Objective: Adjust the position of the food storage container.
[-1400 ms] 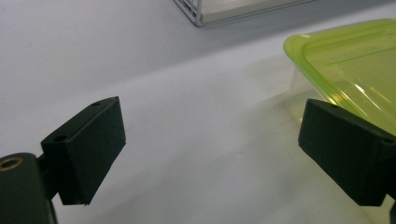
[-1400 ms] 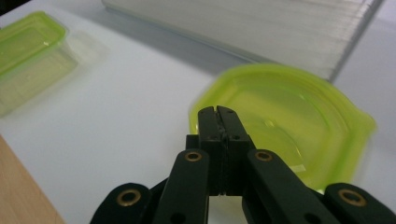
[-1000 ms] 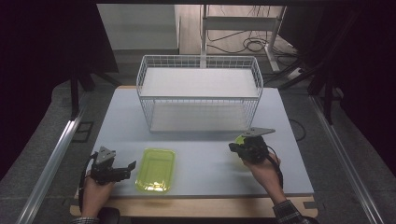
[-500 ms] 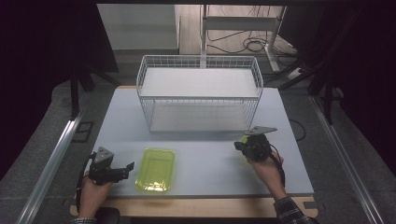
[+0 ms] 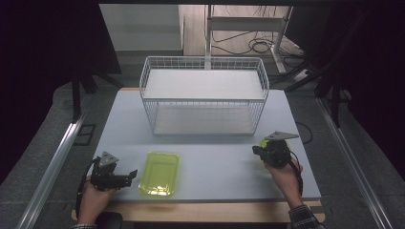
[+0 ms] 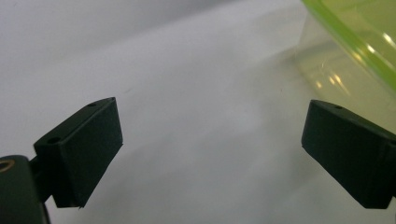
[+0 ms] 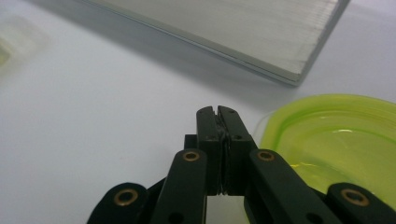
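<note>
right gripper (image 5: pixel 258 151) shifted right, jaws closed, left gripper (image 5: pixel 128 175) unmoved

Bright overhead light on the table; dark surroundings, soft close-up blur.

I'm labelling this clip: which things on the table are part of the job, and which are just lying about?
Part of the job:
- left gripper, jaws open beside the green tray
- right gripper, jaws shut, next to a green lid

Lying about:
- wire basket
- cables on the floor behind the table
</note>
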Available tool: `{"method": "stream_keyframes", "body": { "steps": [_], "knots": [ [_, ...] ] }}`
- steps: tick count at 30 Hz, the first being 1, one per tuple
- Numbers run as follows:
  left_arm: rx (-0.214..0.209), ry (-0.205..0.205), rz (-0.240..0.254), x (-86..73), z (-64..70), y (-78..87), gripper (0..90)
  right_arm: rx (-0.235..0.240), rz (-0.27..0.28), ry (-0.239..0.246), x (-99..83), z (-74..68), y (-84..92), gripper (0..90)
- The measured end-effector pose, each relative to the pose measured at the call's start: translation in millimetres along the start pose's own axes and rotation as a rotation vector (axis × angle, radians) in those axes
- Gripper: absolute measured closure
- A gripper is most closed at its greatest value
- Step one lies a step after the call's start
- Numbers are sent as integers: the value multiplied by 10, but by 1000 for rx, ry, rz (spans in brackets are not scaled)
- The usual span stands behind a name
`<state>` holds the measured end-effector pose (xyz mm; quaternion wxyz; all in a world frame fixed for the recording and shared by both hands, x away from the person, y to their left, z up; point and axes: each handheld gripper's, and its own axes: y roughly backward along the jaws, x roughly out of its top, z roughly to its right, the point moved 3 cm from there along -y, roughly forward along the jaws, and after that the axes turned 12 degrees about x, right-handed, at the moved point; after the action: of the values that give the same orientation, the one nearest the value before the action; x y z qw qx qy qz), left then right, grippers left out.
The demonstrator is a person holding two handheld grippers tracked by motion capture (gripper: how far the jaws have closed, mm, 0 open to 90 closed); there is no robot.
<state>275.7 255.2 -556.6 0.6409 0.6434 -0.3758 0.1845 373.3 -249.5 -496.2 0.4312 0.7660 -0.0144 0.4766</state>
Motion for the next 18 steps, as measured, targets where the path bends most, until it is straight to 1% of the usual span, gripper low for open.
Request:
{"method": "stream_keyframes", "body": {
  "steps": [1, 2, 4, 6, 8, 9, 10, 11, 12, 13, 14, 15, 16, 17, 18],
  "knots": [
    [0, 0, 0, 0, 0, 0, 52, 0, 0, 0, 0, 0, 0, 877],
    [-24, -11, -4, -1, 13, 33, 57, 5, 11, 16, -1, -48, 17, 876],
    [-40, -21, -5, 9, 42, 69, 103, 13, 20, 35, -1, -94, 34, 869],
    [-79, -49, -5, 22, 86, 110, 219, 16, 25, 49, -6, -128, 50, 860],
    [-125, -82, -5, 28, 134, 137, 375, 22, 28, 51, -18, -157, 63, 847],
    [-138, -98, -13, 29, 161, 139, 438, 24, 29, 51, -26, -166, 70, 833],
    [-138, -98, -13, 29, 161, 139, 492, 24, 29, 51, -26, -166, 70, 833],
    [-146, -113, -23, 27, 191, 141, 492, 27, 32, 50, -36, -175, 75, 812],
    [-176, -150, -47, 24, 242, 142, 630, 25, 39, 50, -55, -189, 90, 754],
    [-176, -150, -47, 24, 242, 142, 702, 25, 39, 50, -55, -189, 90, 754],
    [-224, -173, -65, 25, 288, 146, 779, 24, 52, 45, -72, -202, 109, 698],
    [-224, -173, -65, 25, 288, 146, 823, 24, 52, 45, -72, -202, 109, 698],
    [-241, -184, -74, 27, 310, 148, 823, 22, 59, 45, -80, -211, 114, 670],
    [-254, -200, -82, 25, 329, 147, 900, 25, 67, 51, -101, -235, 120, 632],
    [-274, -231, -104, 20, 373, 144, 900, 28, 71, 56, -111, -250, 121, 618]
  ]
}}
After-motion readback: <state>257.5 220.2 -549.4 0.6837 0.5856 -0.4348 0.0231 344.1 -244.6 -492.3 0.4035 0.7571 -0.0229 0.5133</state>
